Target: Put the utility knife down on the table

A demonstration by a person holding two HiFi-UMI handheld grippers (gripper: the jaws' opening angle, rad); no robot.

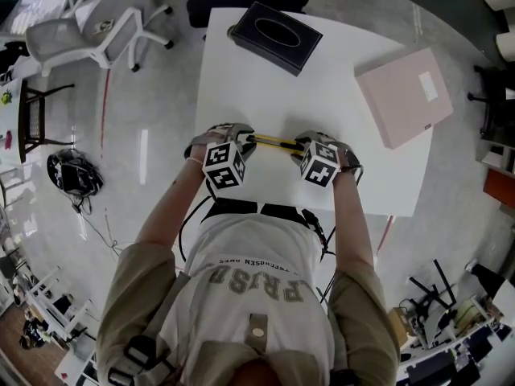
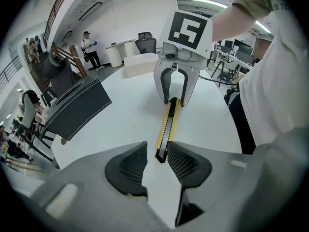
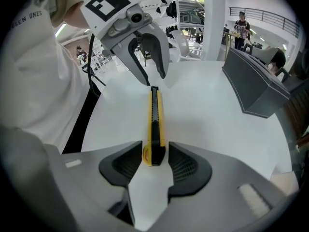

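Scene: a white rectangular table, with the person standing at its near edge and one gripper in each hand.

Task object: a slim yellow-and-black utility knife lies flat on the tabletop near the near edge. It runs crosswise between the two grippers, one end at each.

Left gripper: pointed steeply down at the knife's left end. In the left gripper view the jaws of this gripper stand apart. The dark end of the knife sits between the ribbed pads, just beside the right-hand pad, with clear white table showing between it and the left-hand pad. No clamp on the knife; claw open.

Right gripper: pointed steeply down at the knife's other end. In the right gripper view the jaws of this gripper are likewise parted. The yellow butt end of the knife rests between the pads, with a narrow gap on the left; whether it touches the right pad I cannot tell. Nothing is squeezed; claw open.

Each gripper view shows the opposite gripper straddling the far end of the knife: the right one in the left view, the left one in the right view.

Other items on the table: a black rectangular tissue box at the far left corner and a flat pink box at the right edge, both well apart from the knife. A white office chair stands on the floor beyond the table's left.
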